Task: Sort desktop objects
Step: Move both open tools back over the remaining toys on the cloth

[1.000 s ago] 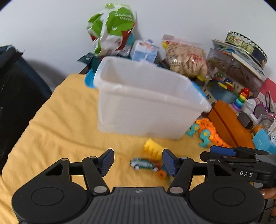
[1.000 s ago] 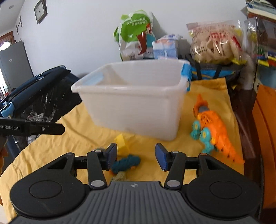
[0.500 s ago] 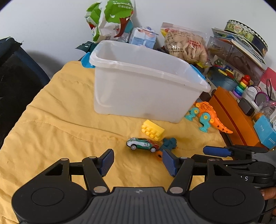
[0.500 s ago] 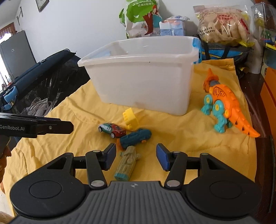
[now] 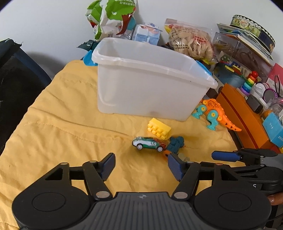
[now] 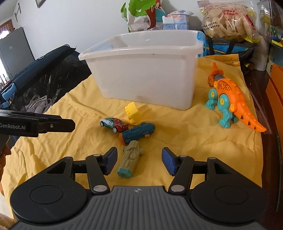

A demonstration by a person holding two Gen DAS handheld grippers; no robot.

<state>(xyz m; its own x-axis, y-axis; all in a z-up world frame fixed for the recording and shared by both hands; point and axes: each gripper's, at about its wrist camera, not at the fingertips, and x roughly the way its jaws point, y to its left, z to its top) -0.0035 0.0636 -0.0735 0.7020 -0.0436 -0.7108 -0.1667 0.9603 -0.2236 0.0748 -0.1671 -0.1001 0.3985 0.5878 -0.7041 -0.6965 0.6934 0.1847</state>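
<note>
A translucent white bin (image 5: 146,92) (image 6: 146,74) stands on a yellow cloth (image 5: 61,127). In front of it lie a yellow block (image 5: 159,130) (image 6: 132,111), a toy car (image 5: 149,143) (image 6: 114,124), a teal toy (image 5: 176,143) (image 6: 137,132) and a beige toy (image 6: 130,161). An orange dinosaur (image 5: 214,115) (image 6: 231,99) stands to the bin's right. My left gripper (image 5: 141,167) is open and empty, just short of the car. My right gripper (image 6: 139,161) is open, with the beige toy between its fingers, nearer the left one.
Snack bags (image 5: 111,16) (image 6: 228,16), boxes and toys crowd the back and right. An orange box (image 5: 242,115) lies at the right edge. A dark bag (image 6: 40,76) sits left of the cloth. The right gripper (image 5: 224,155) shows in the left view, the left gripper (image 6: 53,125) in the right view.
Both grippers have pulled back and up from the bin. The car, teal toy and beige toy have come into fuller view. Both stay open.
</note>
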